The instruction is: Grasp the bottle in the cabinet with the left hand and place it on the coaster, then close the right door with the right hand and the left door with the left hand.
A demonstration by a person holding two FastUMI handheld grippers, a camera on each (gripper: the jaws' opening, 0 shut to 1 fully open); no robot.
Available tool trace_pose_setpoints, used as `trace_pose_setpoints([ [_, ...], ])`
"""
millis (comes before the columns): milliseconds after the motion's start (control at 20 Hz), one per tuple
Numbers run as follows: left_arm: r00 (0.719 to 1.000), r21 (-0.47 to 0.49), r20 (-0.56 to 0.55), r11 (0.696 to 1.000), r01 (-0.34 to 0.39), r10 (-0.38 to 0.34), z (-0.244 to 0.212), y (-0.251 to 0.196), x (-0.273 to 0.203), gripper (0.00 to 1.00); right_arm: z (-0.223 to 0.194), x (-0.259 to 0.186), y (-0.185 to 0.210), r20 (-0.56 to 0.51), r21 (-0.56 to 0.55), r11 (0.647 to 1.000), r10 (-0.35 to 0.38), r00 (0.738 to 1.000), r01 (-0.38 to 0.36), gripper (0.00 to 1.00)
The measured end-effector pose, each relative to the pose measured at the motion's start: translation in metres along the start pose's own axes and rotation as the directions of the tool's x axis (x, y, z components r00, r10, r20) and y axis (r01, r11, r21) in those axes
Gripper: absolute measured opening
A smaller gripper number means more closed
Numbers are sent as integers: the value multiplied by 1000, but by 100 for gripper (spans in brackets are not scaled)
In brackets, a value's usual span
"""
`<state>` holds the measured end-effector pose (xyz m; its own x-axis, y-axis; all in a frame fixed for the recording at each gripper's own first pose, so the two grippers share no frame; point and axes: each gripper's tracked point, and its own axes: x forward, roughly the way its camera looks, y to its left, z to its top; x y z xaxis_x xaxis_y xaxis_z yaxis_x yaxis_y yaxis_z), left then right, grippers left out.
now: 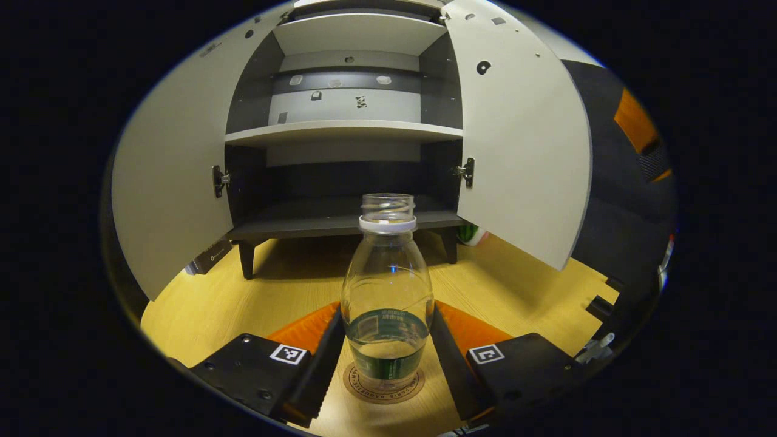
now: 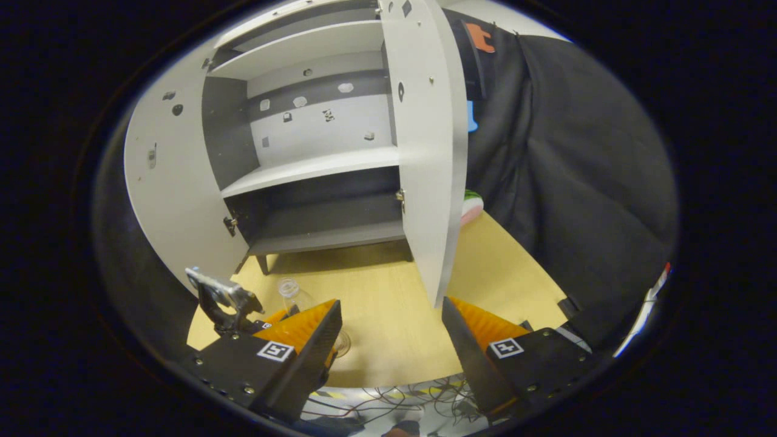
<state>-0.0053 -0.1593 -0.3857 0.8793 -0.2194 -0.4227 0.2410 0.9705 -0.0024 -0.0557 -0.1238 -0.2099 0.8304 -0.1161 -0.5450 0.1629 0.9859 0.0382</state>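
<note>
The clear, capless bottle [image 1: 387,285] with a green label stands upright on the round brown coaster [image 1: 358,386], on the wooden table in front of the cabinet. My left gripper [image 1: 385,306] has one finger against each side of the bottle's body. In the right gripper view, the bottle's neck [image 2: 290,290] shows behind my own left finger. My right gripper [image 2: 391,306] is open above the table's near edge, with nothing between its fingers. The cabinet [image 1: 346,130] has both doors wide open: left door [image 1: 170,182], right door [image 1: 522,152]. Its shelves are bare.
A green and pink object [image 1: 470,233] lies behind the cabinet's right leg. A dark box [image 1: 209,258] sits under the left door. Cables [image 2: 413,400] hang below the table's front edge. The right door's edge [image 2: 434,182] stands just beyond my right gripper.
</note>
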Motion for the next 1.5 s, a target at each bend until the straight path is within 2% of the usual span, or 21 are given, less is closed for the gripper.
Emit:
trace_pose_setpoints([
  [700, 1000, 28, -13, 999, -17, 17, -4, -2, -13, 83, -12, -4, -7, -19, 12, 1000, 0, 1000, 0, 100],
  [850, 999, 32, -18, 999, -41, 42, -4, 3, -15, 84, -16, -5, -7, -30, 7, 1000, 6, 1000, -6, 100],
  [900, 999, 30, -16, 998, -50, 51, -5, 5, -15, 84, -16, -5, -8, -33, 8, 1000, 6, 999, -5, 98],
  [1100, 999, -9, -24, 1000, -28, 28, -6, 2, -16, 84, -17, -7, -13, -29, 7, 1000, -3, 1000, 3, 100],
  [1150, 999, -10, -17, 999, -32, 31, -3, 3, -16, 85, -15, -7, -14, -23, 9, 1000, -7, 1000, 7, 98],
  [1500, 997, 28, 60, 999, -46, 44, 39, 5, -24, 86, -3, -14, -19, 8, 28, 1000, 6, 1000, -7, 100],
])
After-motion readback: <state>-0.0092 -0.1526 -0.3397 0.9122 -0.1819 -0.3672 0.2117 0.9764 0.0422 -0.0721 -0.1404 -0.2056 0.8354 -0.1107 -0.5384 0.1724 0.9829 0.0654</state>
